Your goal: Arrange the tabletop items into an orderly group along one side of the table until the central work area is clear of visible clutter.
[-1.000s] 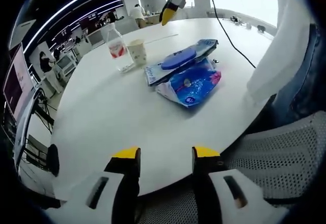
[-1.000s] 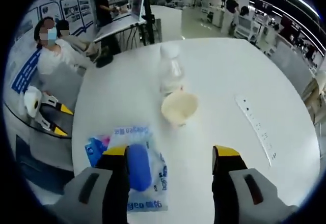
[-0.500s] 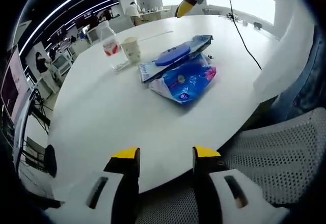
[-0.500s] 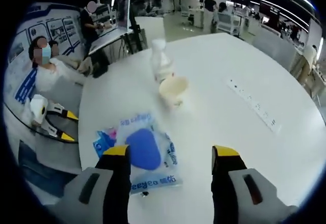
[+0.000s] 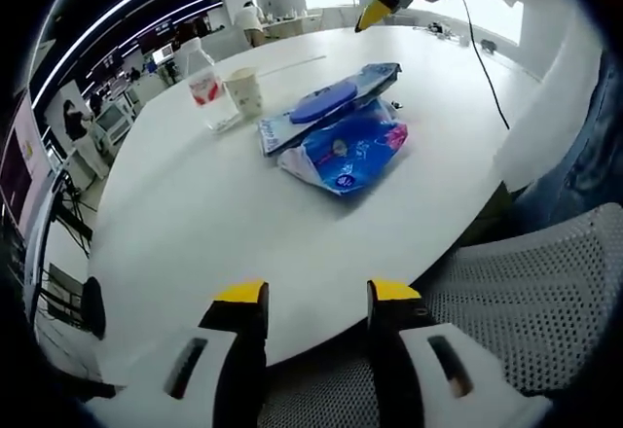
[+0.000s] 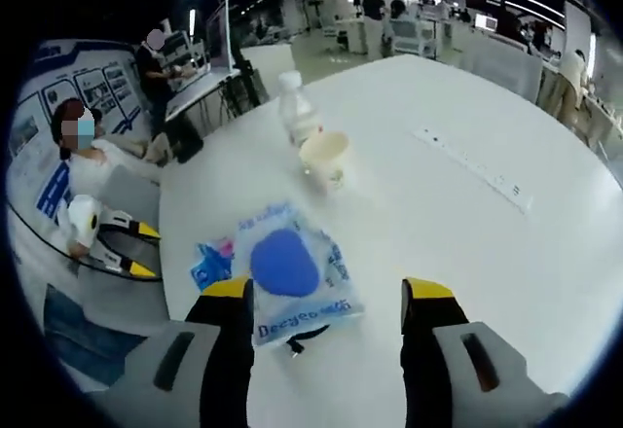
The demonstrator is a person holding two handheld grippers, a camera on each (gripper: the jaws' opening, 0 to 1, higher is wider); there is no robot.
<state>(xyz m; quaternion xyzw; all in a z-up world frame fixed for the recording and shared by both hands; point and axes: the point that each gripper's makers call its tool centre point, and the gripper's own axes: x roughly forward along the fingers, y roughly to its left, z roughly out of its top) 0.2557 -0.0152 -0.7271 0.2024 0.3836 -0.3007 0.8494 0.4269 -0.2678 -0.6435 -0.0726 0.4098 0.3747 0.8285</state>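
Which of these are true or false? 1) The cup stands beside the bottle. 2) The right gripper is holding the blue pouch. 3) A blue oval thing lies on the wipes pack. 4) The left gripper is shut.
1) True: the cup stands right next to the bottle.
2) False: the right gripper is open, above the table, holding nothing.
3) True: the blue oval thing lies on the wipes pack.
4) False: the left gripper is open and empty, near the table's edge.
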